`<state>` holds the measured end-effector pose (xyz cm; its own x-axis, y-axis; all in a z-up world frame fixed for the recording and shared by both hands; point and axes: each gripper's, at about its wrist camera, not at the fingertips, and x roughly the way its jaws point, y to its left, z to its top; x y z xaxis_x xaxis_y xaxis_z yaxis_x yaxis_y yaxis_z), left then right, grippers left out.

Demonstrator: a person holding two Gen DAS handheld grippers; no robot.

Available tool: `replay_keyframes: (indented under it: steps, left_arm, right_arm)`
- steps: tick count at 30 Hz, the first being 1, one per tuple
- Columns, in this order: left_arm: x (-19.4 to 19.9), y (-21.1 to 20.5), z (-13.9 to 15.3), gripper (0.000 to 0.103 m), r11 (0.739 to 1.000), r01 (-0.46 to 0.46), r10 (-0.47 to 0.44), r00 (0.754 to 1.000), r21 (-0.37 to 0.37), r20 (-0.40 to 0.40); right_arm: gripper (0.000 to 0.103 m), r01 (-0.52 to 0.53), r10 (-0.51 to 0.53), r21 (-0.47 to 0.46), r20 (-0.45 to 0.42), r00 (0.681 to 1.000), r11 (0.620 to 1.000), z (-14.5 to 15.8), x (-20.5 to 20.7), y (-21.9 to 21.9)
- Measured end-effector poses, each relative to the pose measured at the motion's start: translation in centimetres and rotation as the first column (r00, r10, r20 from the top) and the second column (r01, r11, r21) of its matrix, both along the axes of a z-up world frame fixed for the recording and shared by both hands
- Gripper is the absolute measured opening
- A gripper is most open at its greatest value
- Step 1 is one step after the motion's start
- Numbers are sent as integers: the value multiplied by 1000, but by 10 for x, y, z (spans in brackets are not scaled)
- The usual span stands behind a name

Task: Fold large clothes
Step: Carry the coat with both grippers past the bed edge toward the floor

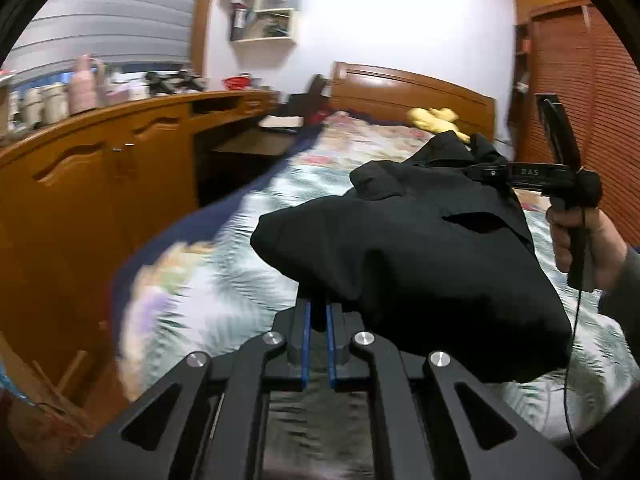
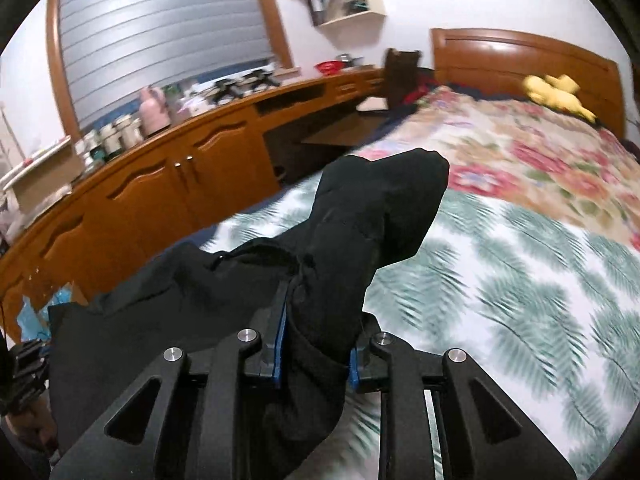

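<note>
Both grippers are holding 1 black garment (image 1: 420, 264) up over the bed (image 1: 224, 280). Left gripper (image 1: 317, 316) is pinching its edge, jaws narrow. Right gripper (image 2: 316, 344) is clamping a thicker bunch. Yellow toy (image 2: 556, 94) is lying near the headboard (image 2: 520, 54).

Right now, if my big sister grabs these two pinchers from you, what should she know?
Left gripper: shut on one end of the black garment.
Right gripper: shut on another bunch of the same garment, a thick wad between its blue pads.
The garment hangs bunched in the air between the two, above the bed, which has a leaf-print cover. A yellow plush toy lies near the headboard.
Done: cloth picked up with both grippers.
Left: no neat fold shows yet. She will likely need to spread it flat on the bed, then fold it.
</note>
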<state>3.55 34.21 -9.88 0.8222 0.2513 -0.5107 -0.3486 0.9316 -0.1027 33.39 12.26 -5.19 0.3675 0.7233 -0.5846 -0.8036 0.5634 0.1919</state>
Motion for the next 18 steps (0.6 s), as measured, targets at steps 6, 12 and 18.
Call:
replay_keyframes:
  steps: [6, 12, 18]
  left_arm:
    - [-18, 63, -7, 5, 993, -116, 117, 993, 36, -23]
    - [-33, 105, -26, 5, 978, -204, 207, 976, 50, -64]
    - [-35, 126, -51, 5, 968, -244, 249, 962, 56, -114]
  right_arm:
    - [21, -74, 73, -18, -17, 997, 997, -9, -15, 101]
    - [21, -111, 109, -47, -34, 993, 993, -26, -28, 172]
    - [22, -109, 103, -93, -65, 993, 990, -58, -35, 198]
